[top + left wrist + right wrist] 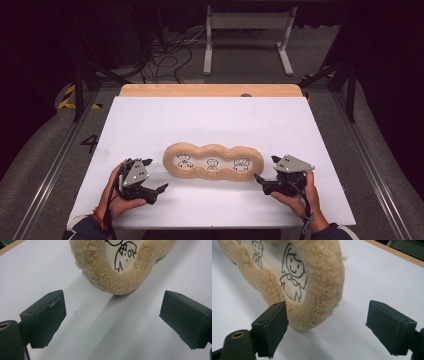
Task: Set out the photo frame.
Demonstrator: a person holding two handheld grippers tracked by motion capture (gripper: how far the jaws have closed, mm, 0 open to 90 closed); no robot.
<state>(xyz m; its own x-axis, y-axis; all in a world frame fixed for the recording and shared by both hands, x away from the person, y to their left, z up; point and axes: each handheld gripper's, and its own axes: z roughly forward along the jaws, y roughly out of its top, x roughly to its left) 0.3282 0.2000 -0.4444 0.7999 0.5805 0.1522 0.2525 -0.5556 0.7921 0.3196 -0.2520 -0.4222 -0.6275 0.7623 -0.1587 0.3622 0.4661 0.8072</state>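
Lying flat near the front edge of the counter [150, 115], about midway between its left and right edges, a fuzzy tan frame [213, 163] with three round windows is seen. A small drawn figure is shown in each window. The frame has not been picked up yet; it rests fully on the white counter.

The left gripper [156, 176] is held just beside the left end of the frame, near the front left part of the counter. Its fingers [43, 317] are spread wide apart, and nothing is held between them. In the left gripper view, the rounded left end of the frame [112, 277] is seen ahead of the fingers, not touched.

The right gripper [265, 168] is held just beside the right end of the frame. Its fingers [270, 326] are also spread apart. In the right gripper view, one finger is very close to the fuzzy rim [322, 290], but whether it is touched cannot be told.

So only the reaching part looks done. Both ends are lined up for a grab. The closing of the fingers on the rim, and any lifting or moving of the frame, are judged to be left to do.
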